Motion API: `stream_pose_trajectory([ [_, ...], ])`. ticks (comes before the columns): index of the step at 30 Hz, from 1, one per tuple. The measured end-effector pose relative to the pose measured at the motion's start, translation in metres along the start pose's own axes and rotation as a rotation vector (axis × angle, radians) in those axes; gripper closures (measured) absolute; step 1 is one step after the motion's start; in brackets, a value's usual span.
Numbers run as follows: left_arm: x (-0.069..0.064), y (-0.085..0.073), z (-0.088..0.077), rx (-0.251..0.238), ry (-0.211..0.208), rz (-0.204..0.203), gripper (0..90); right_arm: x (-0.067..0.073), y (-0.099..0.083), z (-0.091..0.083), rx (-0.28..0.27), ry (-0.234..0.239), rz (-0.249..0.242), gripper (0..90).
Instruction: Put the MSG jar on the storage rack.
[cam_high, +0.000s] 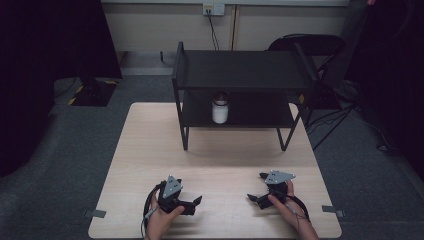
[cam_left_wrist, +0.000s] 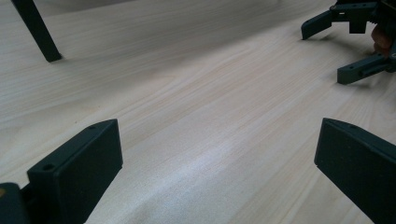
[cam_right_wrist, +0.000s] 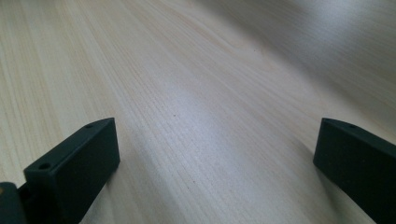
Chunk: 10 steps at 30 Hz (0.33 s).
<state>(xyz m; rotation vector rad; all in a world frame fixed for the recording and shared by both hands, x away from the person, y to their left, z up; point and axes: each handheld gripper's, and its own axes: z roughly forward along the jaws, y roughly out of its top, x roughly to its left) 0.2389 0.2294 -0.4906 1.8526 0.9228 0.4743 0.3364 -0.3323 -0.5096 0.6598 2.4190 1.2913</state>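
Observation:
A white jar with a dark lid (cam_high: 220, 108) stands on the lower shelf of a black two-tier rack (cam_high: 240, 70) at the far side of the wooden table (cam_high: 150, 150). My left gripper (cam_high: 196, 202) rests near the front edge at left, held by a hand, jaws wide apart and empty. My right gripper (cam_high: 256, 190) rests at front right, also open and empty. In the left gripper view my left gripper (cam_left_wrist: 217, 165) spans bare wood, with the right gripper (cam_left_wrist: 336, 51) farther off. In the right gripper view my right gripper (cam_right_wrist: 215, 163) has only wood between its jaws.
A rack leg (cam_left_wrist: 37, 32) stands on the table ahead of the left gripper. A black chair (cam_high: 310, 47) sits behind the rack at right, and a dark curtain (cam_high: 50, 40) hangs at left. Grey carpet (cam_high: 75, 150) surrounds the table.

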Motion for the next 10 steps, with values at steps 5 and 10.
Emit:
stream_pose_trajectory([
  [5, -0.0004, -0.0012, -0.0013, -0.009, 0.007, -0.008, 0.2, 0.0, 0.0, 0.0, 0.0, 0.0, 0.0, 0.0],
  [10, 0.0022, -0.002, 0.0009, -0.011, 0.007, -0.024, 0.2, 0.0, 0.0, 0.0, 0.0, 0.0, 0.0, 0.0],
])
